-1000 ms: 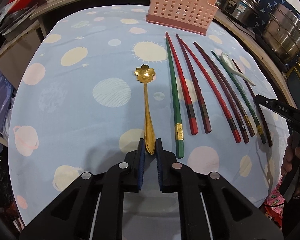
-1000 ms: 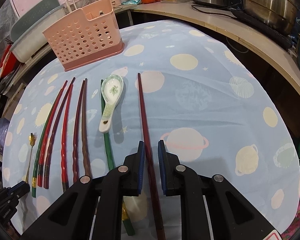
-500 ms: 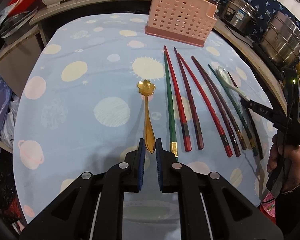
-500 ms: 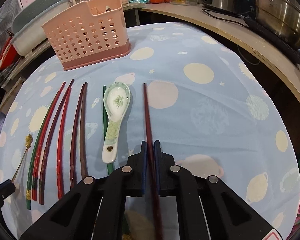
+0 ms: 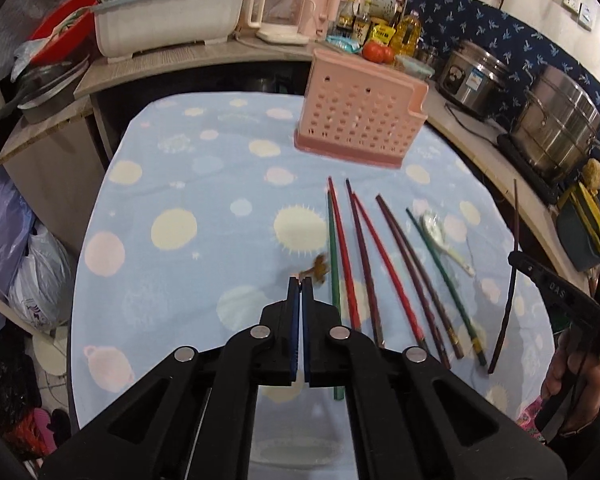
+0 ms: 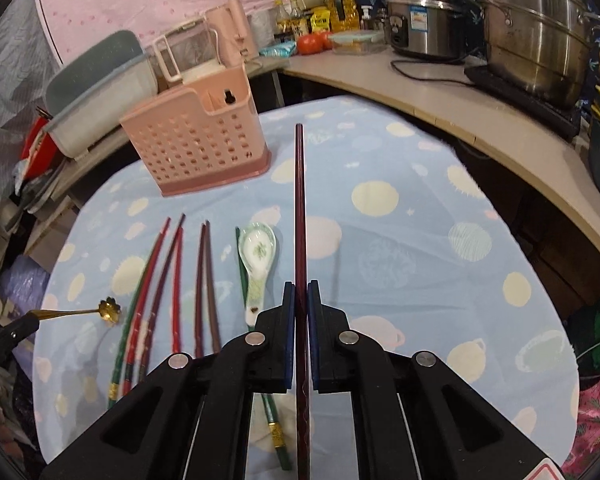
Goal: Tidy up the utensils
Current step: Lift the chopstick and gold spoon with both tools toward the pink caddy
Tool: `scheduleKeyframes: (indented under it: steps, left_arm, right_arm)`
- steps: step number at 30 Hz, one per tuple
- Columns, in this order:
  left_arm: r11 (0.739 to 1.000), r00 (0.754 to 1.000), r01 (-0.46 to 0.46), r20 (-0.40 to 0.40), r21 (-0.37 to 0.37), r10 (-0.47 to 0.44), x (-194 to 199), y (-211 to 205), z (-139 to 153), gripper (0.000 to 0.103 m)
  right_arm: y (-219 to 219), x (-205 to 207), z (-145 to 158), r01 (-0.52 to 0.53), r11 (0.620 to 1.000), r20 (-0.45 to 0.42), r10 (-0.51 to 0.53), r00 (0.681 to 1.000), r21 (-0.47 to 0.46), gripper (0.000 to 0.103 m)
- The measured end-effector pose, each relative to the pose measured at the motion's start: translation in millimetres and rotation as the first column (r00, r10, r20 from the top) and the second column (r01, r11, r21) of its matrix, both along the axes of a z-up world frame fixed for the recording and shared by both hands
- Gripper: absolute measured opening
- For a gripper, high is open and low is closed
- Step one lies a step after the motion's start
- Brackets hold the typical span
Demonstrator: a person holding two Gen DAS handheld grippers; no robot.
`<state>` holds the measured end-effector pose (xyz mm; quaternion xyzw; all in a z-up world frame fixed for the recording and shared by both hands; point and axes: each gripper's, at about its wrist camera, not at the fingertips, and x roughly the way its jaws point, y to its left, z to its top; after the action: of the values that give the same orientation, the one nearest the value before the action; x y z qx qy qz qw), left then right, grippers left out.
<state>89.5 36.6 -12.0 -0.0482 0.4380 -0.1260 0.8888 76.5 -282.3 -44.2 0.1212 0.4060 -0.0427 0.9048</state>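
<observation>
Left wrist view: my left gripper [image 5: 301,280] is clamped on the gold flower spoon [image 5: 319,269], lifted off the blue tablecloth [image 5: 204,184]; chopsticks [image 5: 364,264] lie in a row right of it, pink utensil basket [image 5: 360,128] beyond. Right wrist view: my right gripper [image 6: 300,286] is clamped on a dark red chopstick [image 6: 299,200], pointing forward above the cloth, ceramic spoon [image 6: 257,258] just left.
</observation>
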Motion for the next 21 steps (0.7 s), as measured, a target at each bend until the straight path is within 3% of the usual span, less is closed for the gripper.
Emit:
scheduleKeyframes:
  steps: [12,21]
  left_arm:
    - [1.0,0.997,0.004,0.074,0.014,-0.005,23.9,-8.5,27.4,0.0]
    - [1.0,0.984,0.006,0.177,0.012,-0.009,58.7,-18.4,73.2,0.0]
  right_arm:
    - [7.4,4.8,39.3,-0.036,0.999,0.083,0.036,0.996,0.007,0.006]
    - [8.7,31.7,78.7,-0.05,0.998,0.172,0.054,0.984,-0.03,0.006]
